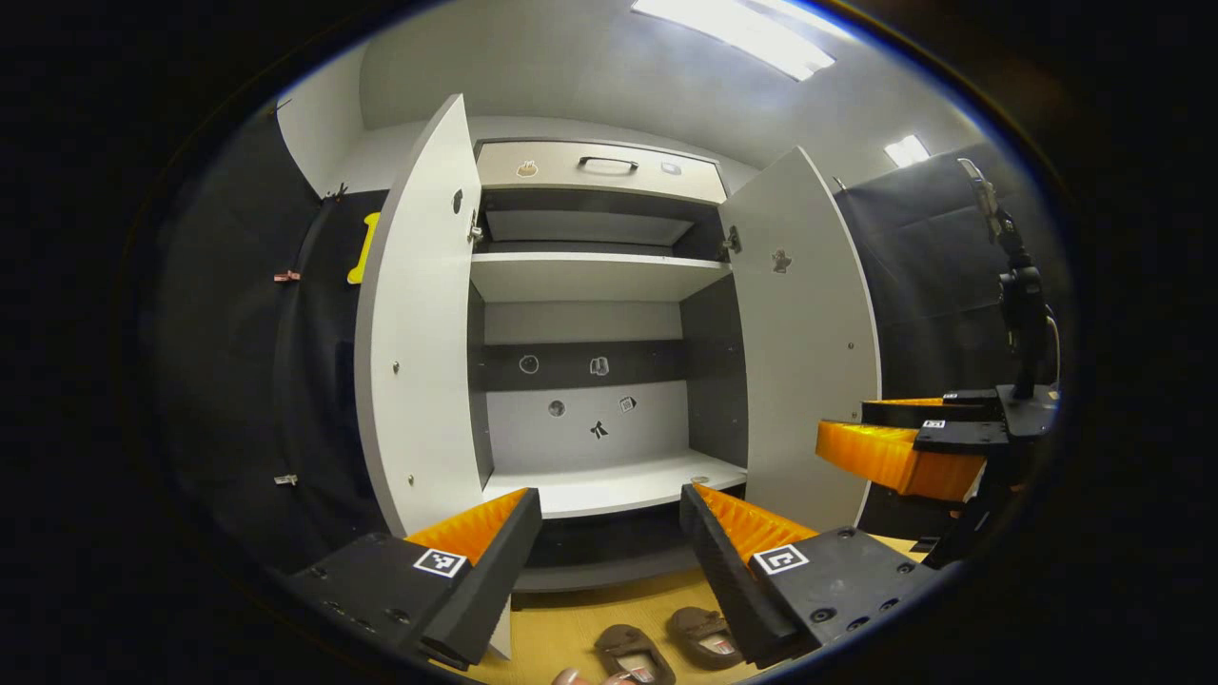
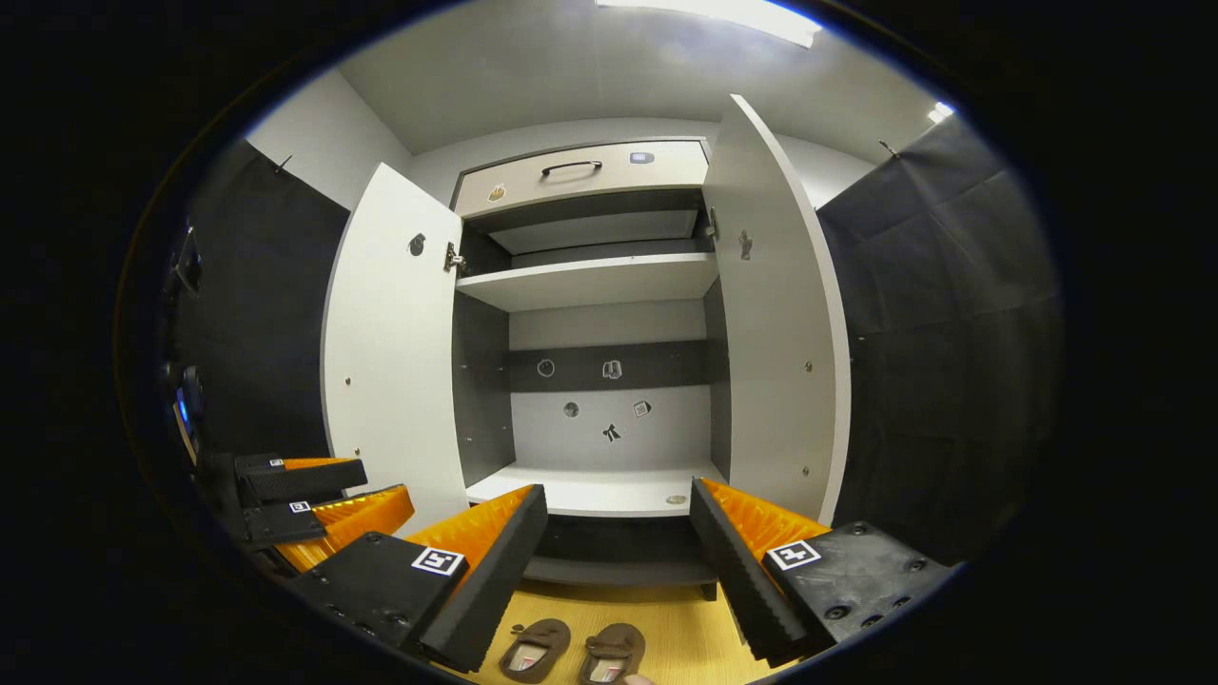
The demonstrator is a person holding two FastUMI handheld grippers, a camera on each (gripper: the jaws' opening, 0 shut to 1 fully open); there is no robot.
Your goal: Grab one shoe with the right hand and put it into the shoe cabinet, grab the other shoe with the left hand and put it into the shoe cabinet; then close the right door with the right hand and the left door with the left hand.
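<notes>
Two brown shoes lie side by side on the wooden floor in front of the shoe cabinet: one shoe (image 1: 635, 653) and its mate (image 1: 705, 636) in the left gripper view, the pair again (image 2: 535, 649) (image 2: 612, 654) in the right gripper view. Both white doors, the left door (image 1: 419, 333) and the right door (image 1: 809, 333), stand wide open. My left gripper (image 1: 609, 499) is open and holds nothing, above and short of the shoes. My right gripper (image 2: 618, 493) is open too, also above them. Each gripper shows beside the other: the right gripper (image 1: 904, 447), the left gripper (image 2: 314, 504).
Inside the cabinet a bare lower shelf (image 1: 618, 485) and an upper shelf (image 1: 590, 276) face me, with a drawer (image 1: 609, 166) on top. Black cloth walls close in on both sides. The yellow wooden floor (image 2: 676, 628) runs up to the cabinet base.
</notes>
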